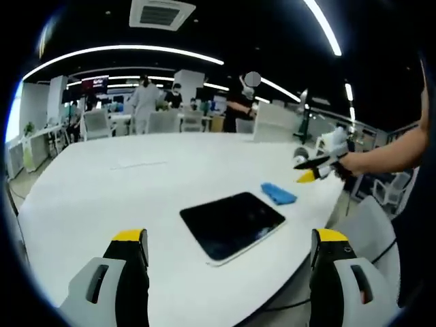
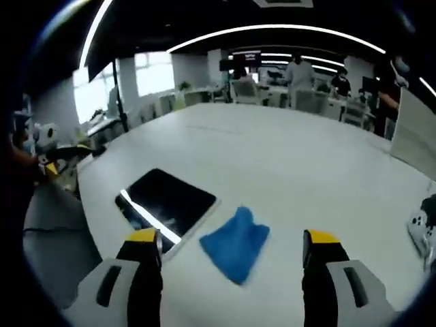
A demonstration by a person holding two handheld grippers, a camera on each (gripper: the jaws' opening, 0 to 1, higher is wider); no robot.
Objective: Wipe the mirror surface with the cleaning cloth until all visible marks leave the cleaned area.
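Both grippers' fingers stand wide apart, holding nothing: left gripper (image 1: 230,253), right gripper (image 2: 230,253). The cloth (image 2: 236,241) lies lower centre, just beside the mirror (image 2: 167,200) on the worktop (image 2: 286,163).

Bright ceiling strip lights (image 1: 129,51), glare streak on the dark rectangular mirror (image 2: 167,201), fisheye-bent edges, soft background blur

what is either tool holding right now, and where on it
Nothing is held: both tools are open and empty. The cloth lies on the table beside the mirror.
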